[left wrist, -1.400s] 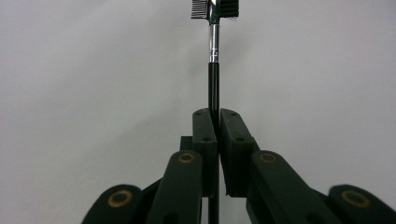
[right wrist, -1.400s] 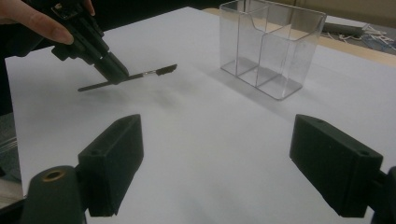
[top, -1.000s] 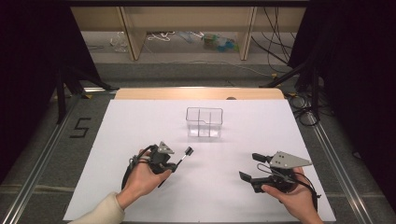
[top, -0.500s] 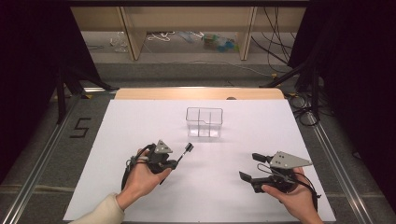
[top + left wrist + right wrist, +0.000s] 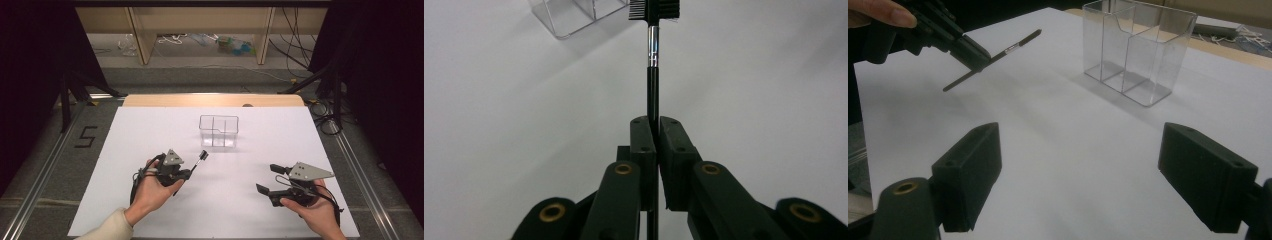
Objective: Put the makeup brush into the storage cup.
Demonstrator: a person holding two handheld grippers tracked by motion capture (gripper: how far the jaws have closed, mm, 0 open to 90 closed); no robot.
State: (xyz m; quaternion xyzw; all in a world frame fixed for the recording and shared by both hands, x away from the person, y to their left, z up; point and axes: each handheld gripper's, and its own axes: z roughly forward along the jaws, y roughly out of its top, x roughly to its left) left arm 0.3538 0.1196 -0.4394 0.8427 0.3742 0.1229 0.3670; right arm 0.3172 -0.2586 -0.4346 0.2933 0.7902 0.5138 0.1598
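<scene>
Left gripper [image 5: 186, 174] clamped on a black comb-headed brush [image 5: 652, 60] held above the white table sheet [image 5: 150, 130], near the clear divided holder [image 5: 218, 131], right gripper [image 5: 1080, 175] with jaws wide apart, empty, floor mark "5" [image 5: 86, 136], brush label unreadable

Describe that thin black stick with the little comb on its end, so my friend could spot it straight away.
Start at the white table, where a clear plastic organizer stands near the middle. Just short of it, the left gripper is shut on a slim black brush, pointing it at the box. It has a silver band and a small comb-and-bristle head; nothing else here is so thin.
</scene>
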